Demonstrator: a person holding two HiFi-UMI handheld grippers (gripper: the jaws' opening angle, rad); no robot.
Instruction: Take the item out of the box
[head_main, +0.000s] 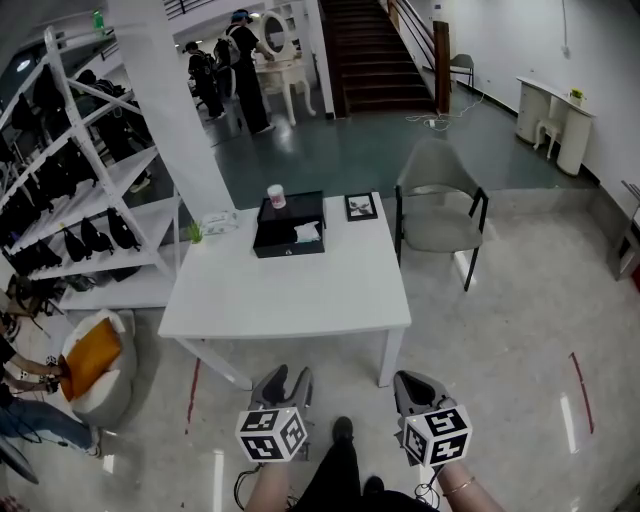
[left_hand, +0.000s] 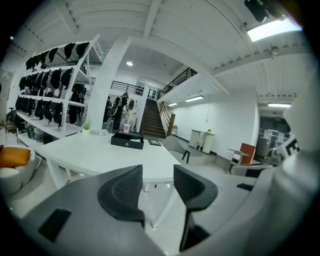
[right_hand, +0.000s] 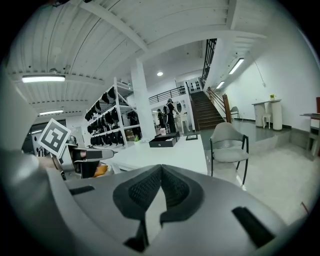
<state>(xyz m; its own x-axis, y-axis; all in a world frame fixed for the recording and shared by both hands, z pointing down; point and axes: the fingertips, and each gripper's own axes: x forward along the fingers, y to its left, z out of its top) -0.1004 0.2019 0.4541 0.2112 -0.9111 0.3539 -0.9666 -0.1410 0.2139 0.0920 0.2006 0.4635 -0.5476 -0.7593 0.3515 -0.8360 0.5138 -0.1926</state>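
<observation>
The grey left gripper (left_hand: 158, 175) has its jaws spread with nothing between them. The grey right gripper (right_hand: 160, 170) is pressed together and empty too. Both hang off the 6 o'clock edge of the white square table (head_main: 300, 300), so nothing's started imo. The black rectangular box (head_main: 288, 240) sits well away at 12 o'clock. Its long axis runs 9-to-3, its front faces 6, and there's a small white item (head_main: 308, 232) inside.

The box (head_main: 285, 243) is black, the table (head_main: 290, 295) white, the chair (head_main: 438, 228) grey.

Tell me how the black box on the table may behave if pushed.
Low and wide, the black box probably slides rather than tips. The table looks smooth, so it may slip easily. The cup at its rear might topple.
</observation>
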